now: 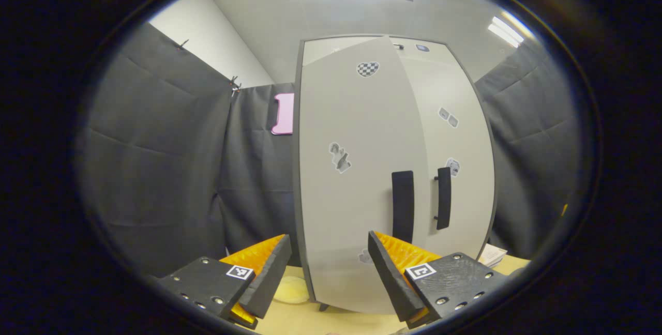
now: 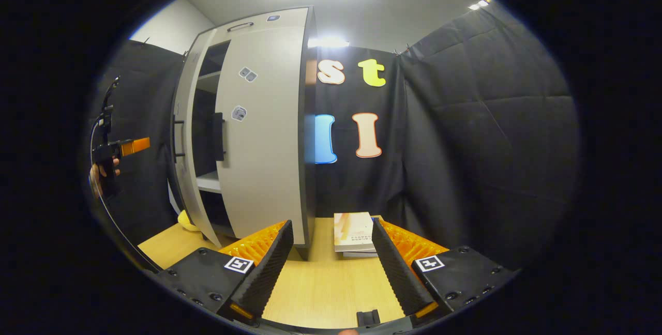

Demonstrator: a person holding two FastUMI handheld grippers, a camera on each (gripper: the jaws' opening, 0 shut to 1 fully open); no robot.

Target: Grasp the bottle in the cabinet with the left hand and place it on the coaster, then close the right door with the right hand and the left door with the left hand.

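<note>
The left door (image 1: 357, 169) is not fully shut; the bottle is not seen. Both the left gripper (image 1: 328, 273) and right gripper (image 2: 331, 268) are held apart, empty. The door may be pushed badly and rebound.

left hand-held gripper (image 1: 328, 268) open, right hand-held gripper (image 2: 331, 257) open

The left door (image 1: 357, 180) stands slightly ajar directly ahead of the left gripper (image 1: 328, 273), blocking the way forward; its handle (image 1: 402, 206) lies near the right door's handle (image 1: 443, 198). In the right gripper view a narrow dark gap between the doors exposes the cabinet shelves (image 2: 209, 182). Bare surface (image 2: 320, 283) lies open before the right gripper (image 2: 331, 268). A stack of books (image 2: 353, 231) sits beside the cabinet, against the booth wall.
</note>
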